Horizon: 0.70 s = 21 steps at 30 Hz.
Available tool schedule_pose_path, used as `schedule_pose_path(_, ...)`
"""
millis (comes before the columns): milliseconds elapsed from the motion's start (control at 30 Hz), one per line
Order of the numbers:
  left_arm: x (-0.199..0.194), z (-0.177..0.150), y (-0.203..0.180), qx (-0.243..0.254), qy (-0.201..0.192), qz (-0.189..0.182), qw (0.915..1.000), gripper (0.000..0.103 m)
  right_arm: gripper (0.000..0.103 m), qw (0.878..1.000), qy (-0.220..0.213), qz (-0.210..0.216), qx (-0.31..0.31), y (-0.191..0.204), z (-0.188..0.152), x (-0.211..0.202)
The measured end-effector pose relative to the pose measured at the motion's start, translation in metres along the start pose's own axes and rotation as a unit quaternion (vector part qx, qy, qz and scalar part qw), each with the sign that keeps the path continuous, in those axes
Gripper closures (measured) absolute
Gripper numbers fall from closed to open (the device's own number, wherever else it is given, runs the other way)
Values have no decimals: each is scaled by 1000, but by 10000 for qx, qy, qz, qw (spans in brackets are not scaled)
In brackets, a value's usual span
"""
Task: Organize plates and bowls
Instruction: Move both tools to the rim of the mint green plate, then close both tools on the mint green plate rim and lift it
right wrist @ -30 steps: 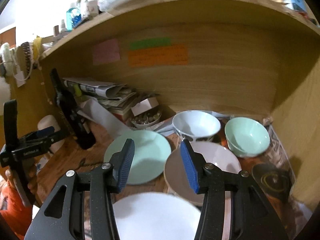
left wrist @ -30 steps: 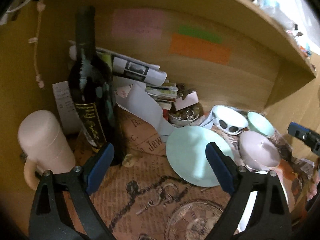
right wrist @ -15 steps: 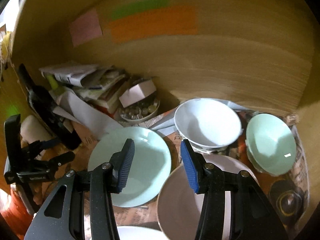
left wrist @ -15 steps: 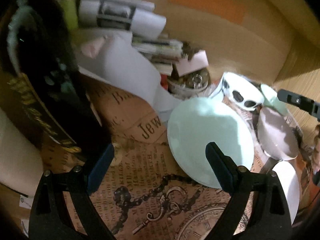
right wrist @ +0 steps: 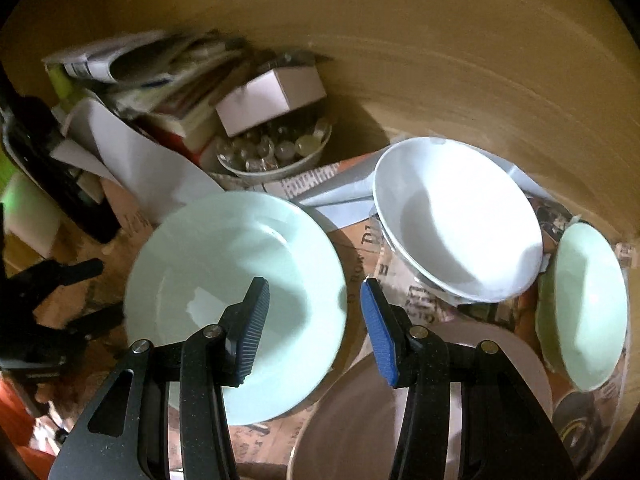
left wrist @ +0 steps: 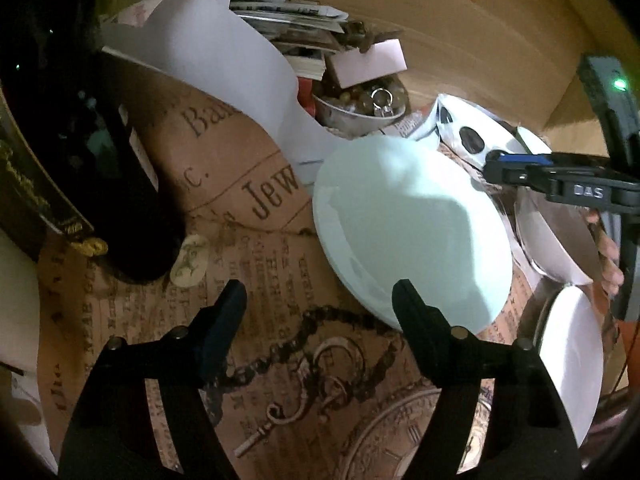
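Lying flat on the printed paper liner (left wrist: 280, 264), the mint plate (left wrist: 408, 224) fills the middle of the left wrist view, its near rim just beyond the right-hand finger of the left gripper (left wrist: 320, 296). That gripper's jaws stand wide and hold nothing; bare liner shows between them. From the plate, at about 11 o'clock in that view, sits a small dish (left wrist: 360, 114) filled with round glassy beads and a metal clip, with a pale box (left wrist: 368, 60) resting over its far edge. At 1 o'clock from the plate is a white bowl (left wrist: 472, 136) with dark spots on its outer wall, nothing in it that can be seen. At 3 o'clock a pale shallow bowl (left wrist: 556, 236) lies partly behind the other tool, and at 4 o'clock a white plate (left wrist: 572, 364) shows bare. A dark bottle (left wrist: 60, 128) stands at 9 o'clock, beside a heap of papers (left wrist: 224, 56).

In the right wrist view, the right gripper (right wrist: 316, 328) hangs over the plate's right edge, jaws wide apart and gripping nothing; its left-hand finger is above the plate's surface, its right-hand one above the liner. The white bowl's interior is clean and bare at 1 o'clock, and a mint bowl (right wrist: 588, 304), also bare inside, sits at 3 o'clock beside it. The bead dish lies at 12 o'clock.
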State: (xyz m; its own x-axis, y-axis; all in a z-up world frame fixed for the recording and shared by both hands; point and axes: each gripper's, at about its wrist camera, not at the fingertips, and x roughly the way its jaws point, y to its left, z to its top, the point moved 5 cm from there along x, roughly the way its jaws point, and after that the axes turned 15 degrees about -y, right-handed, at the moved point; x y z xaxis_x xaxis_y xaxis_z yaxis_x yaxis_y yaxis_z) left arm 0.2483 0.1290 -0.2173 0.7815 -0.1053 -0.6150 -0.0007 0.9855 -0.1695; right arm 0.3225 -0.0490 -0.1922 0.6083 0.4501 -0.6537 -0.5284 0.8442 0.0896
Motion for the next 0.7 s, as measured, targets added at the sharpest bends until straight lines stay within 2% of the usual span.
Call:
schedule_pose_path(167, 3, -5, -5, -23, 79, -112, 9999, 27, 59, 9994, 298, 84, -120, 4, -4, 14)
schedule_pose_path(367, 13, -10, -9, 58, 105, -96, 9999, 29, 59, 9987, 512, -5, -61, -3, -4, 27)
schedule_pose_path(500, 15, -7, -5, -35, 132, -128, 9998, 47, 59, 9978, 656, -21, -72, -5, -3, 39)
schedule_pose_path(633, 15, -4, -4, -94, 125, -215, 9996, 54, 59, 9968, 794, -59, -113, -7, -4, 49)
schedule_pose_path(700, 15, -4, -6, -95, 149, -267, 9995, 57, 63, 9963, 851, -51, -146, -7, -4, 53)
